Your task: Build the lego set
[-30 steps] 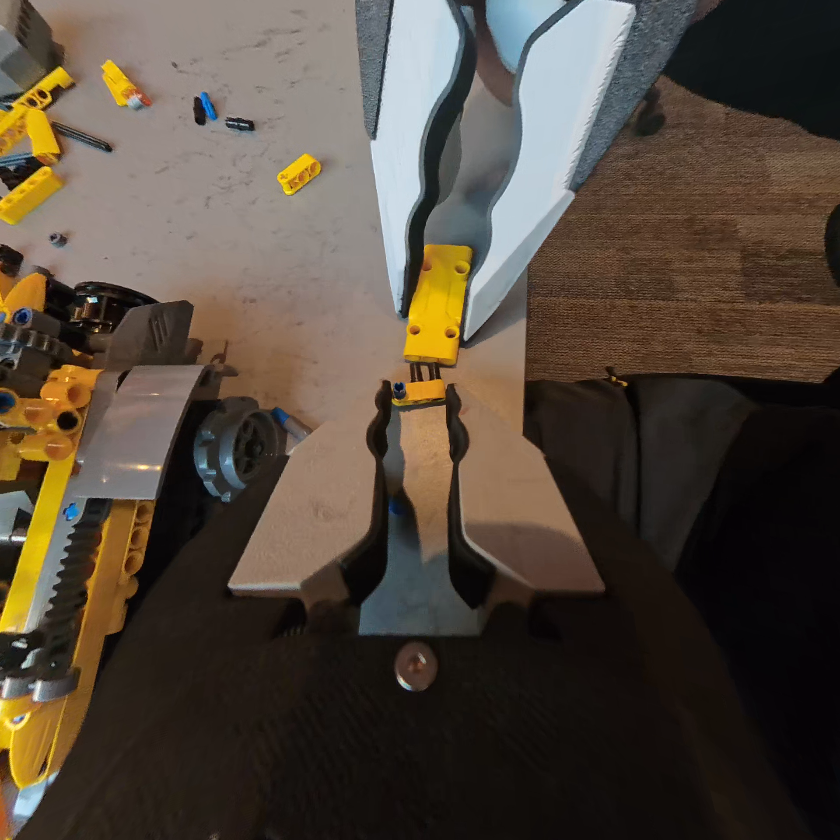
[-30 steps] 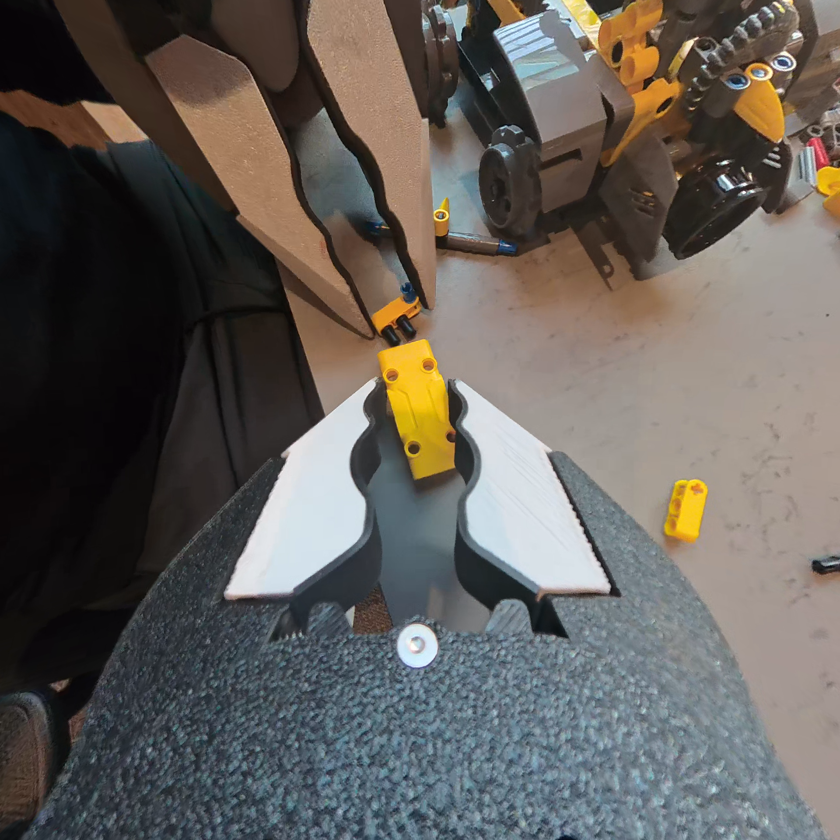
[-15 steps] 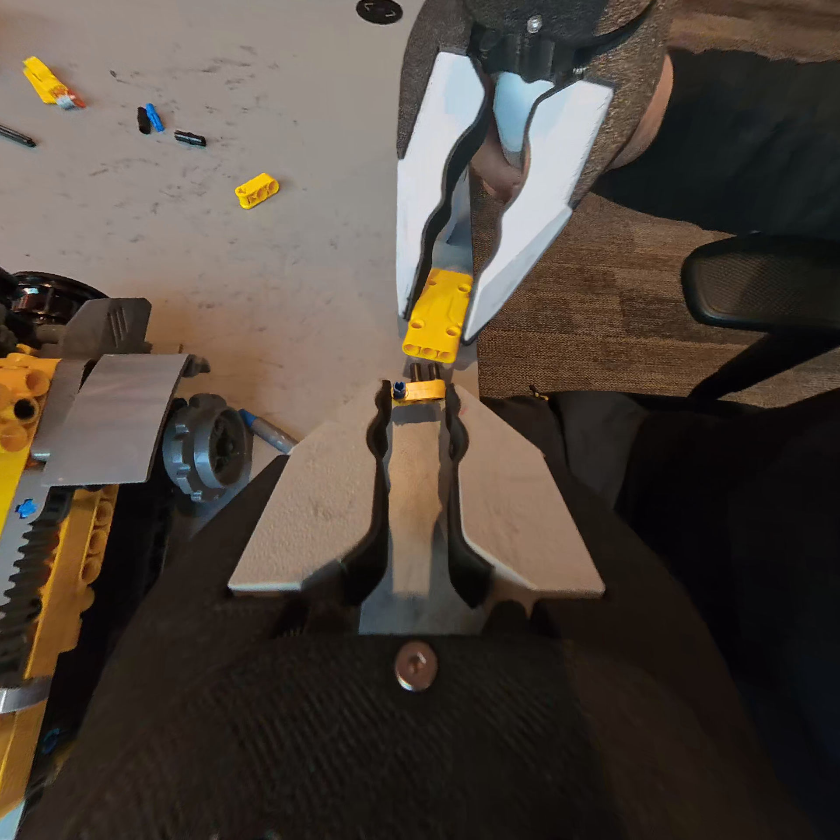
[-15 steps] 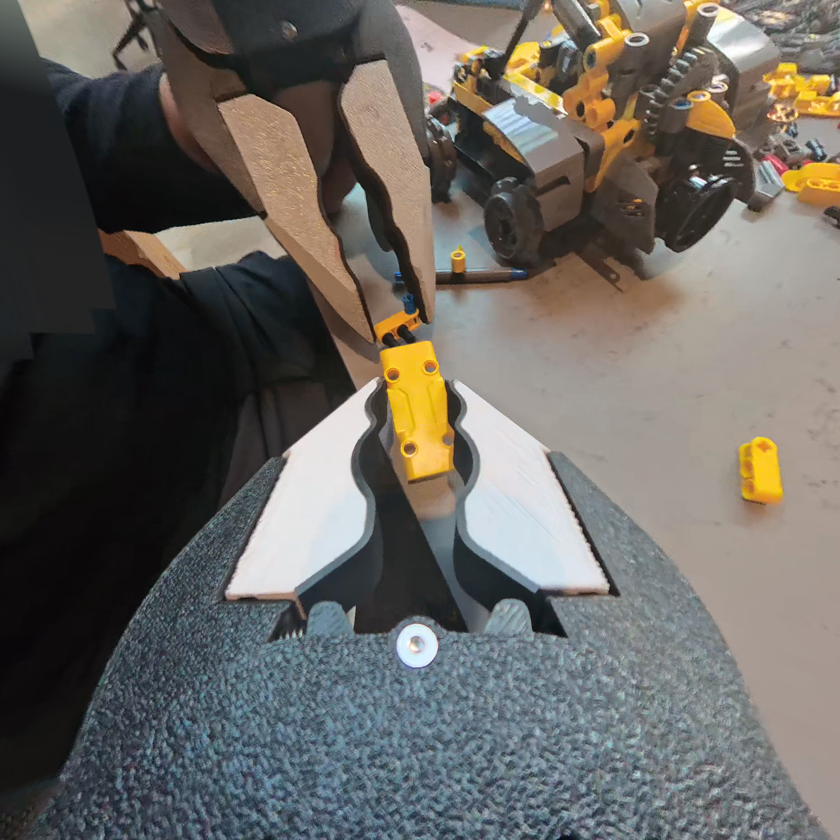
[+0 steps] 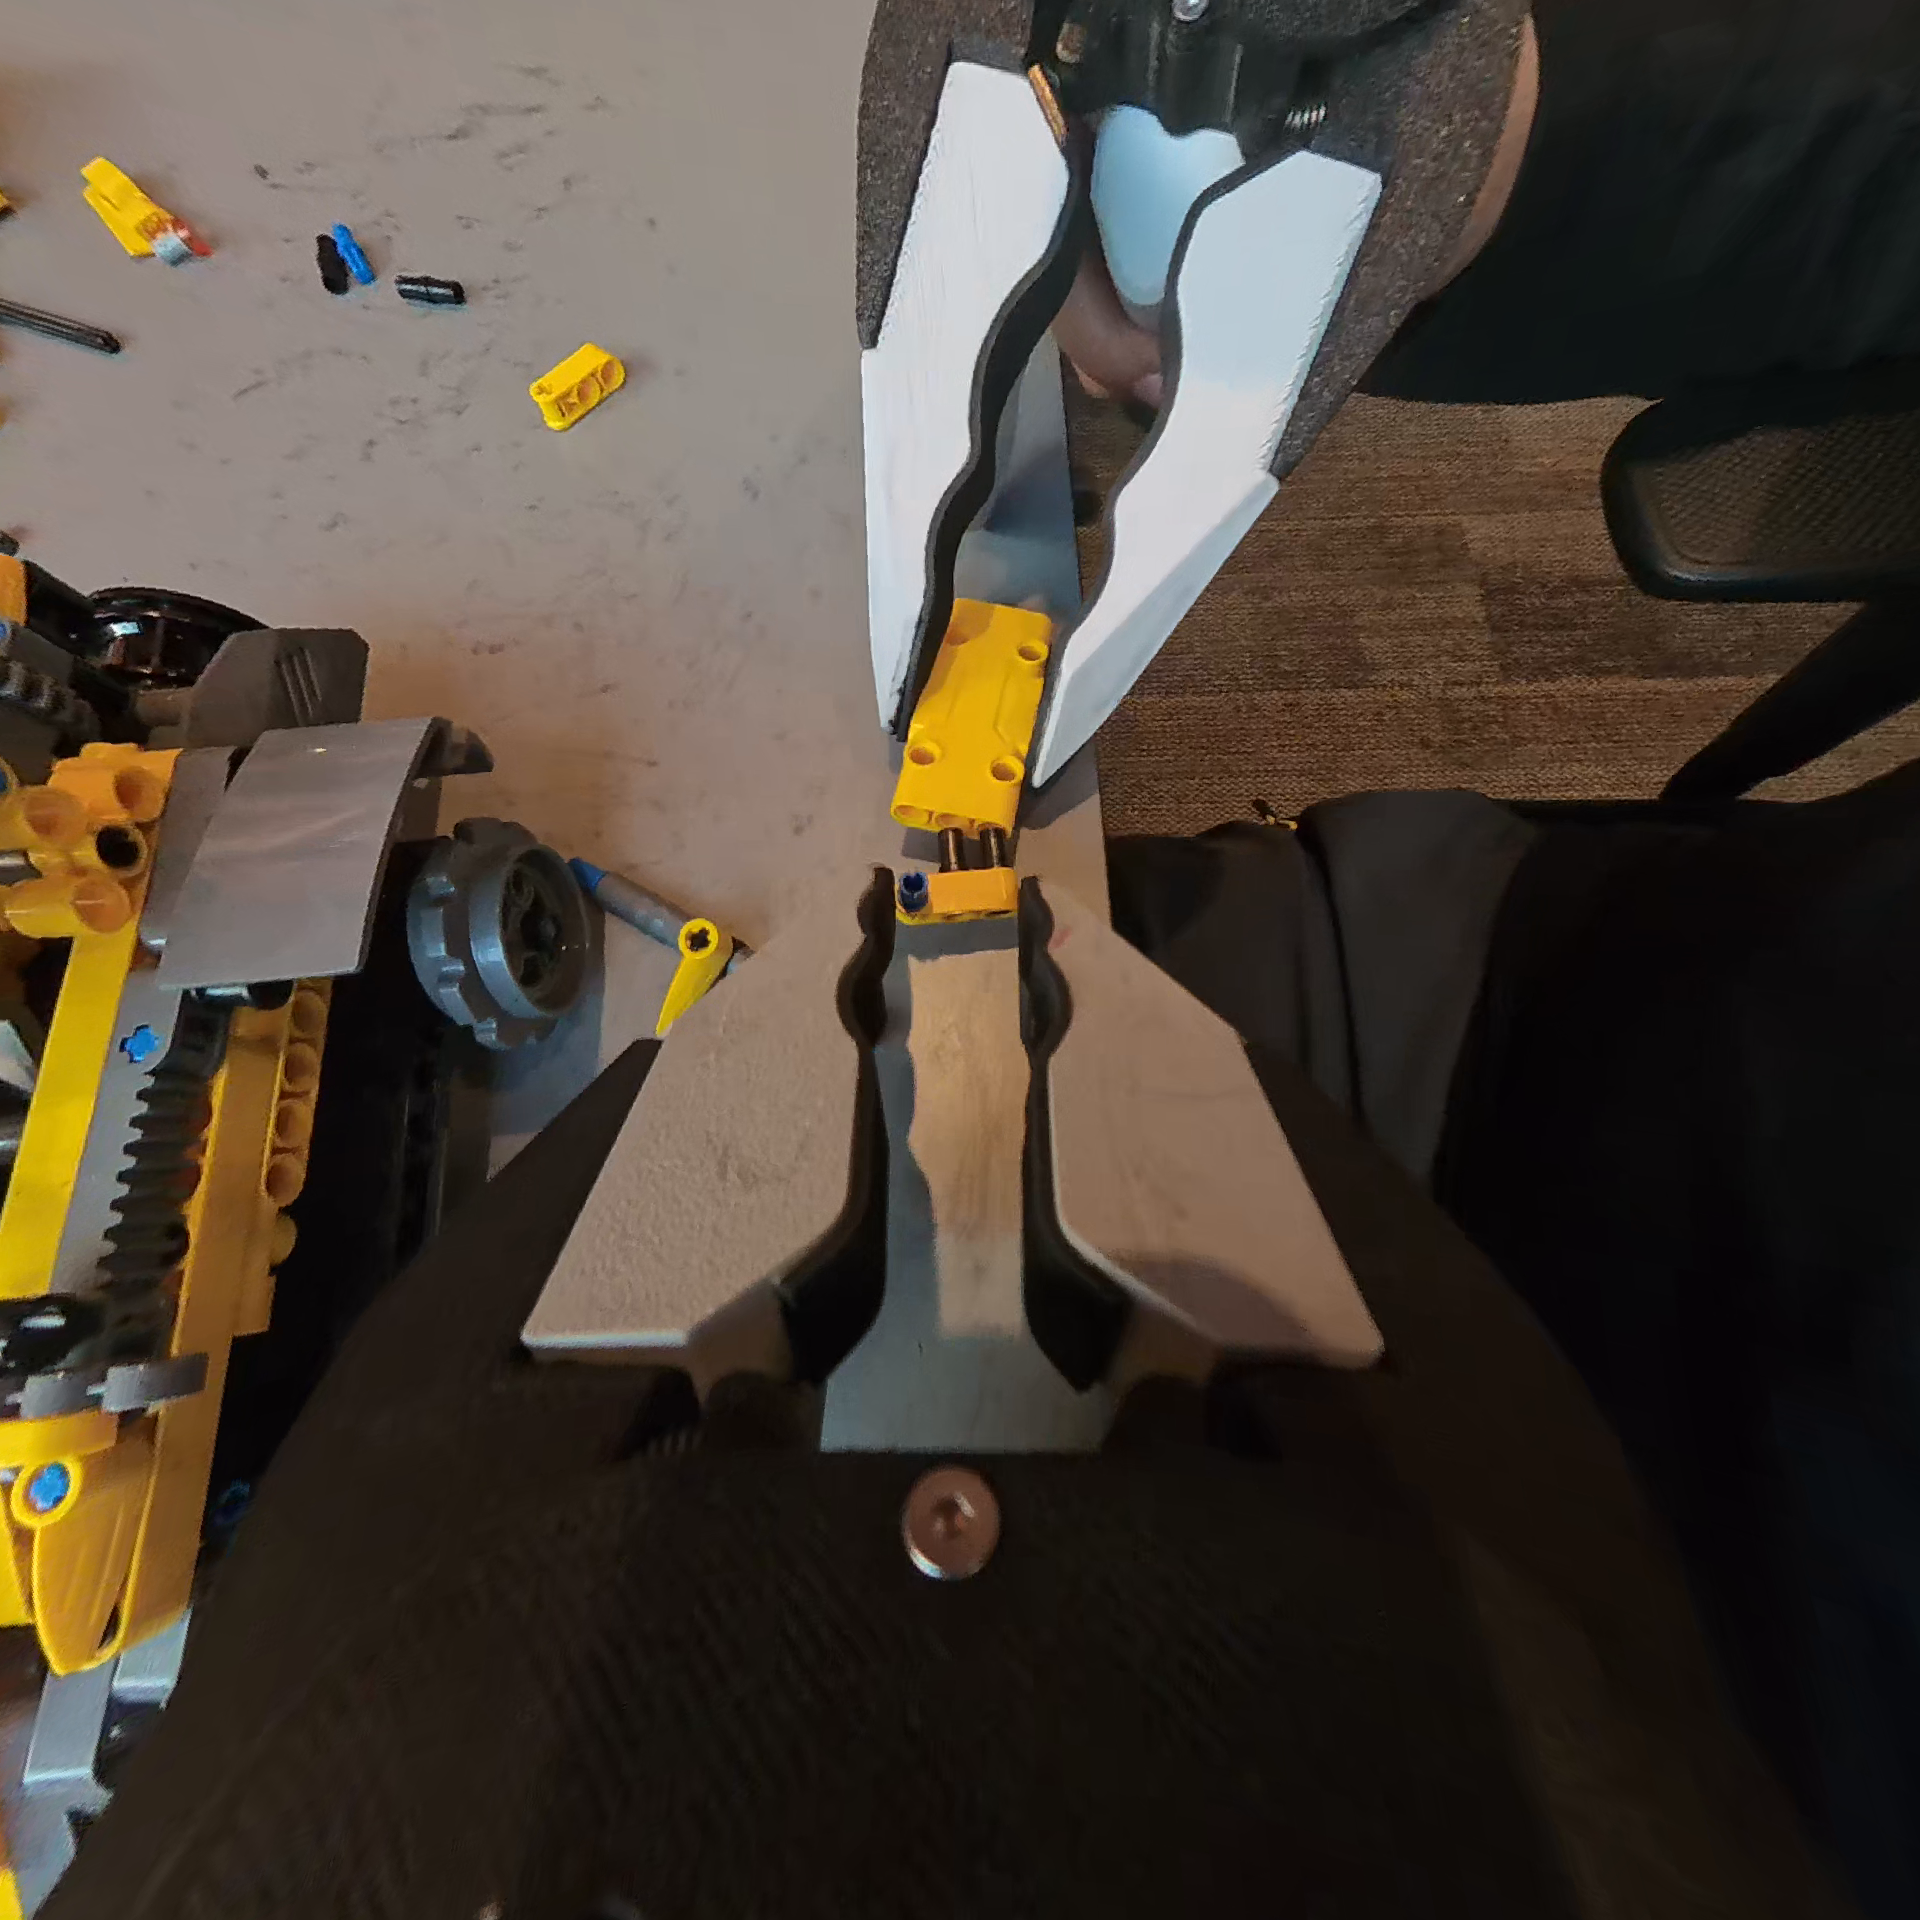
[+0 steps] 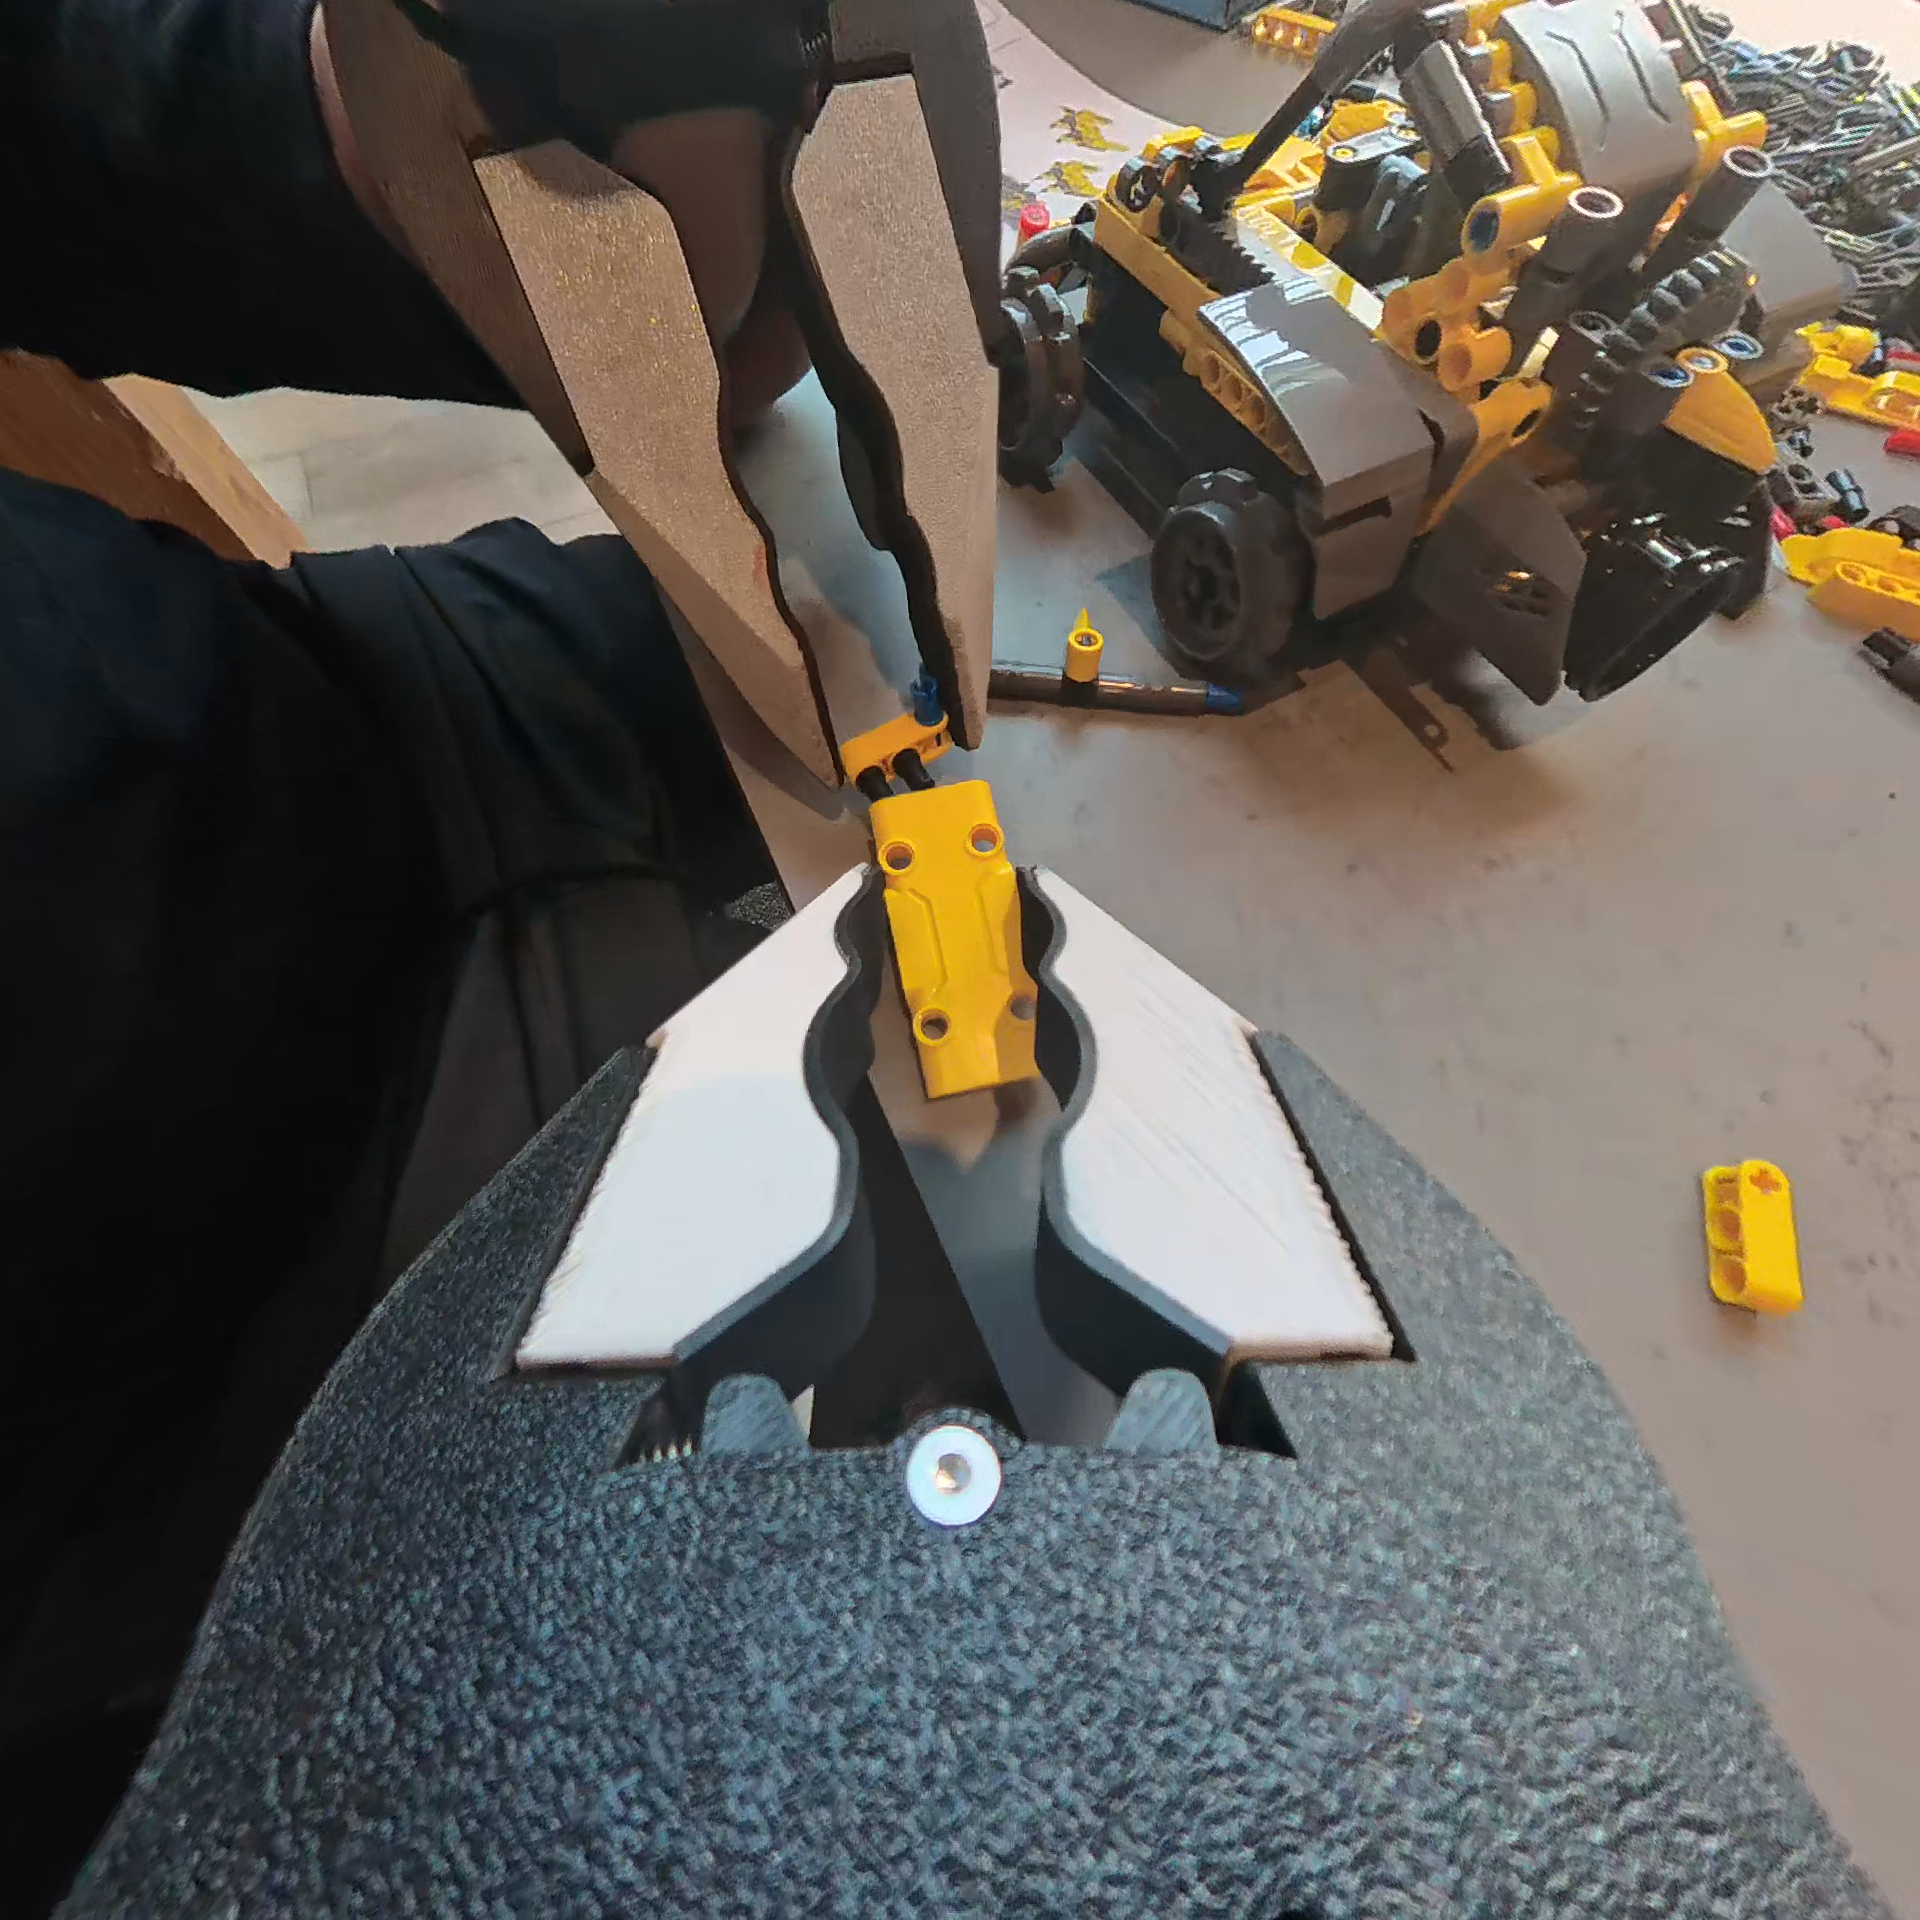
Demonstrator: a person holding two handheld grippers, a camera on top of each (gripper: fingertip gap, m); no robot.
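My left gripper (image 5: pixel 956 896) is shut on a small yellow connector (image 5: pixel 958 896) with two black pins and a blue pin. My right gripper (image 6: pixel 951 904) is shut on a yellow panel piece (image 6: pixel 956 966) with holes at its corners. The two grippers face each other tip to tip above the table's edge. The black pins (image 5: pixel 971 847) touch the panel's (image 5: pixel 971 717) near end. The right wrist view shows the left gripper (image 6: pixel 899 748) at the top, with the connector (image 6: pixel 894 740) meeting the panel.
A large yellow and grey toy vehicle (image 5: pixel 156 1039) (image 6: pixel 1455 364) stands on the beige table (image 5: pixel 623 156). A loose yellow brick (image 5: pixel 578 387) (image 6: pixel 1751 1236), a grey axle with a yellow piece (image 5: pixel 691 971) and small pins lie about. Carpet (image 5: pixel 1455 644) and a chair (image 5: pixel 1766 520) are beyond the edge. The grippers are tip to tip, or close to it.
Both grippers have kept their pieces and stayed tip to tip. The small gap between the black pins and the panel's end has shut. The views have shifted slightly over the table.
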